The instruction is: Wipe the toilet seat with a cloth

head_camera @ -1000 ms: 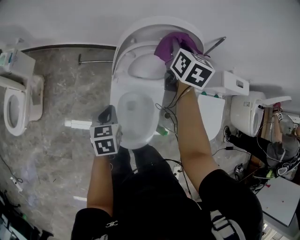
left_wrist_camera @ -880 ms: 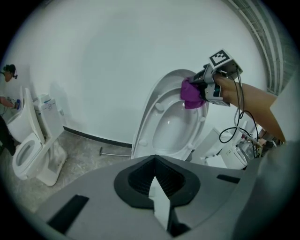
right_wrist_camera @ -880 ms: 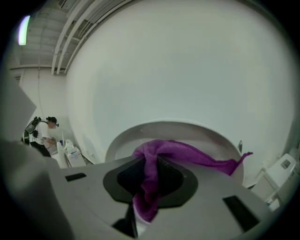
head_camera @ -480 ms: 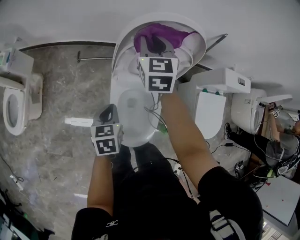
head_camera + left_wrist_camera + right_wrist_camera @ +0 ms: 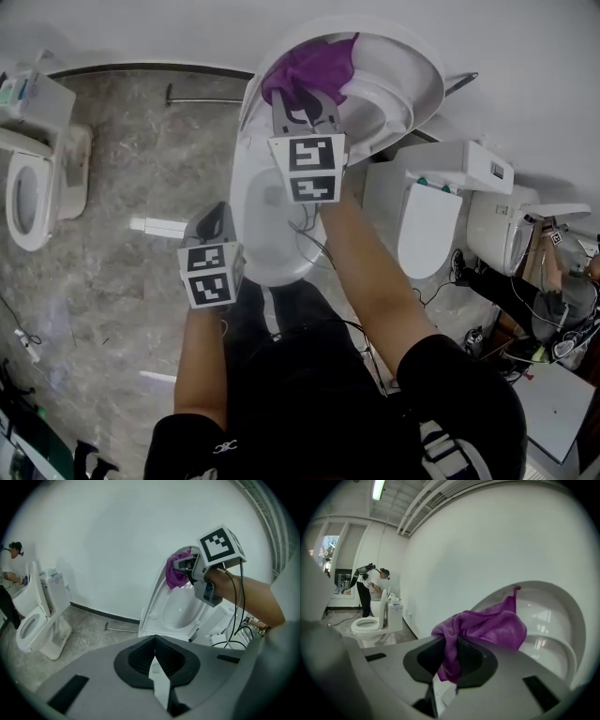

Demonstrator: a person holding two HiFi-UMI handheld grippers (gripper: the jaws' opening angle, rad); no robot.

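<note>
A white toilet stands against the wall with its seat and lid tipped up. My right gripper is shut on a purple cloth and holds it against the upper left of the raised seat. In the right gripper view the cloth bunches out of the right gripper in front of the seat. My left gripper hangs shut and empty beside the bowl's left rim. The left gripper view shows the left gripper closed, with the cloth and seat ahead.
Another toilet stands at the left, and two more at the right. A white object and a metal rod lie on the grey floor. Cables trail by the bowl. A person bends over a far toilet.
My right gripper has carried the cloth from the right side of the raised seat across to its upper left, rolling as it went. The left gripper has hardly shifted.
</note>
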